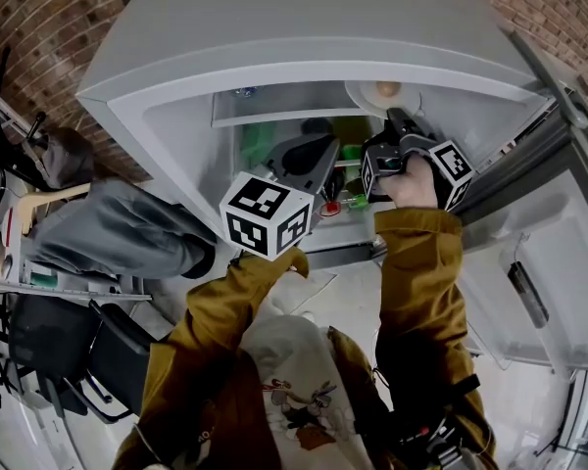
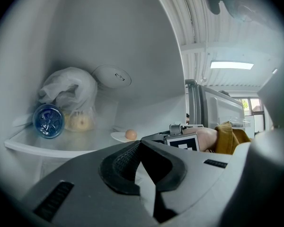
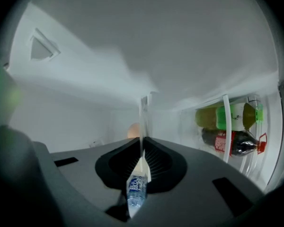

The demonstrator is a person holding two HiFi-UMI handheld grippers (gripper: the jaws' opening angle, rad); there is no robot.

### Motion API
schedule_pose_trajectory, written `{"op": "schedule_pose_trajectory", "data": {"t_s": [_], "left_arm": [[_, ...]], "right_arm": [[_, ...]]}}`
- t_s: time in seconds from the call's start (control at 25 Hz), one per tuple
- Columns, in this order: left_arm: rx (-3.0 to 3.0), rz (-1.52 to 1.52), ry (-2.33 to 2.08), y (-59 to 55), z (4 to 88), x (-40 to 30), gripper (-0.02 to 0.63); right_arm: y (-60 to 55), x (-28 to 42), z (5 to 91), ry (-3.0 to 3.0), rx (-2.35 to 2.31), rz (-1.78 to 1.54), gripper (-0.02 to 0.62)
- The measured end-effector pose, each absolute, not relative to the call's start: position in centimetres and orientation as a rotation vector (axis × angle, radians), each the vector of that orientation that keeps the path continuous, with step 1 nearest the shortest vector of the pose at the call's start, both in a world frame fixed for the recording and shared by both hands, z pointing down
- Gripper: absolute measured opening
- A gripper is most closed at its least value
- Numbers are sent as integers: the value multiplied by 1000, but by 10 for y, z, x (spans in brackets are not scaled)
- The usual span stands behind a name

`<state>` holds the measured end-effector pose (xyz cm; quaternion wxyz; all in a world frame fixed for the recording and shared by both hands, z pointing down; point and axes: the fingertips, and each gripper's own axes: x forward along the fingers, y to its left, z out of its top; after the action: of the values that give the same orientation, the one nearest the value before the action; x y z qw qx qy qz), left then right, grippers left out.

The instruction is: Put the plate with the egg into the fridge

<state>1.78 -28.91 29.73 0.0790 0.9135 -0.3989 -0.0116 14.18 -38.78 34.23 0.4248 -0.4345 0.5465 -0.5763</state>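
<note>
The right gripper [image 3: 143, 143] has its jaws pinched down to a sliver on the rim of the white plate [image 3: 144, 109], which runs edge-on straight out from between the pads. The egg [image 3: 134, 130] sits on the plate just past the jaw tips, slightly to their left in the right gripper view. Plate and egg are inside the top compartment of the fridge [image 1: 176, 27], low over its white shelf [image 2: 61, 143]. Whether the plate touches the shelf cannot be told. Off to the right of these jaws are green bottles [image 3: 232, 115] and a dark cola bottle [image 3: 232, 143] behind a white rail, and a water bottle [image 3: 136, 193] shows through the gap beneath the pads. The left gripper [image 2: 142, 143] has its jaws closed tip to tip with nothing between them. Well ahead and to the left of them, on the same shelf, lie a blue bottle [image 2: 48, 121] seen end-on and a plastic bag [image 2: 68, 91].
</note>
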Motion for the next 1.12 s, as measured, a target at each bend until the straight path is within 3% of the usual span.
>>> {"op": "schedule_pose_trajectory", "data": {"t_s": [0.44, 0.68, 1.12], "left_arm": [[2729, -39, -1189, -288, 296, 16, 6], [2727, -40, -1179, -285, 298, 17, 6], [2718, -41, -1179, -280, 301, 17, 6]], "right_arm": [[-388, 143, 337, 1395, -1189, -1431, 25], [-385, 147, 333, 1414, -1228, -1407, 155], [-380, 145, 342, 1395, -1213, -1442, 156]]}}
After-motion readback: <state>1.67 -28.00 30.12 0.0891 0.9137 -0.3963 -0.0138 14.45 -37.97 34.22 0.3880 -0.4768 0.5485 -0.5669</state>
